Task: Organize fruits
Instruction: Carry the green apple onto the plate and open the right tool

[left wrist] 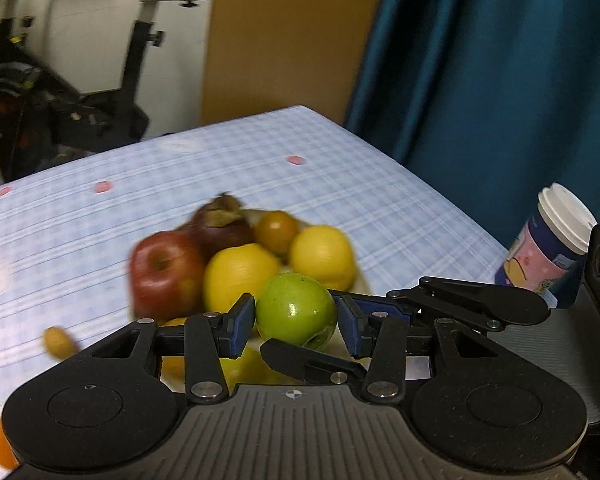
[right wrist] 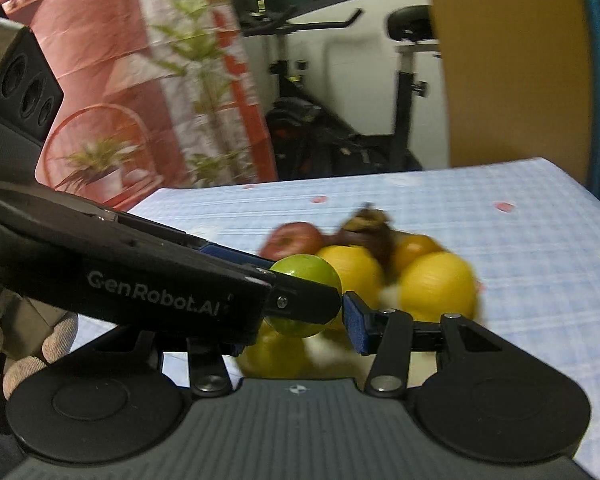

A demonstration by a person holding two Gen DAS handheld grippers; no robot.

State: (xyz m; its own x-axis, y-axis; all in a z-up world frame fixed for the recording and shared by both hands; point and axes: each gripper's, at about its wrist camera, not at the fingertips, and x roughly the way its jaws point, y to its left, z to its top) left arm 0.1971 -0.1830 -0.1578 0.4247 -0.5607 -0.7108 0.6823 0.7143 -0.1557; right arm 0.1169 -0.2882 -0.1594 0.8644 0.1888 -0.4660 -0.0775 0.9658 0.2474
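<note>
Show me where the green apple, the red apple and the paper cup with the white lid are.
green apple (left wrist: 296,310): left wrist view, middle of its front face.
red apple (left wrist: 162,274): left wrist view, its front face below the stem dimple.
paper cup (left wrist: 540,258): left wrist view, its printed side wall below the lid.

Left gripper (left wrist: 296,322): my fingers clamp the green apple (left wrist: 296,312) from 9 and 3 o'clock.
Right gripper (right wrist: 306,308): crosses mine, pinching the same apple.
Gloved hand (right wrist: 16,344): at 8 o'clock.
</note>
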